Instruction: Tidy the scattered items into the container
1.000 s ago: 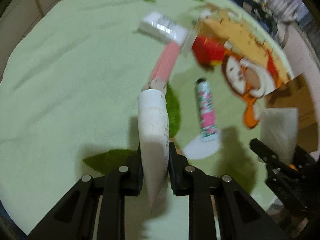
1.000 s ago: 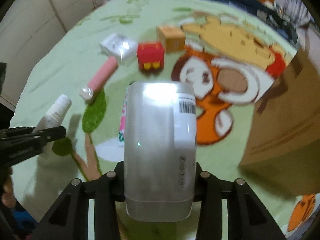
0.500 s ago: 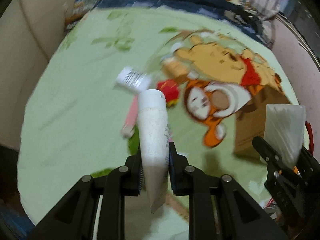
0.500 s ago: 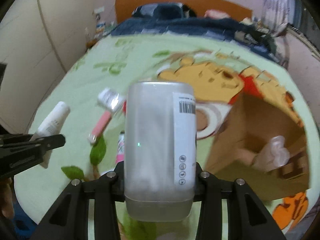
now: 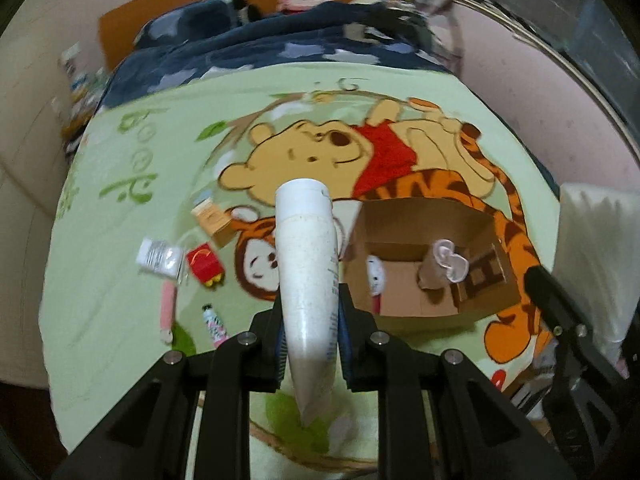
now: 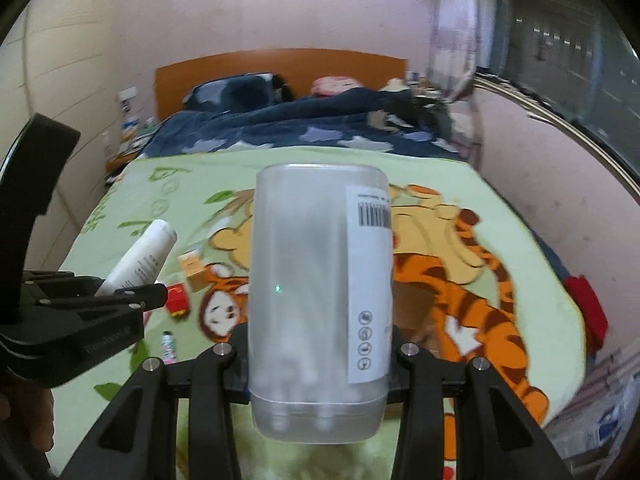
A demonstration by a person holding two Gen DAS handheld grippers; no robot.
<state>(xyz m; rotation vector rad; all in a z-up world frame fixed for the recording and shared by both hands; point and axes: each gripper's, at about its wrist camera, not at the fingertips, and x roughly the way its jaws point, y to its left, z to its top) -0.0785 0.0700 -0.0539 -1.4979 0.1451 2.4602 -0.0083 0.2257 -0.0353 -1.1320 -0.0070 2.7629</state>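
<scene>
My left gripper [image 5: 310, 316] is shut on a white tube [image 5: 306, 264], held high above the green cartoon blanket [image 5: 120, 240]. My right gripper [image 6: 318, 344] is shut on a clear plastic jar [image 6: 316, 300] with a barcode label, also held high. An open cardboard box [image 5: 424, 276] stands on the blanket to the right, with a few items inside. On the blanket to the left lie a small orange box [image 5: 212, 218], a white packet [image 5: 158, 254], a red box [image 5: 205, 266], a pink tube [image 5: 167, 308] and a floral tube [image 5: 214, 322]. The box is mostly hidden behind the jar in the right wrist view.
A dark blue duvet [image 5: 280, 44] and an orange headboard [image 6: 280, 68] lie at the far end of the bed. A pink wall [image 6: 540, 160] and window run along the right. The left gripper also shows in the right wrist view [image 6: 132, 294].
Both grippers have risen well above the bed with their items, and the views have tilted up. The box has come into full view in the left wrist view.
</scene>
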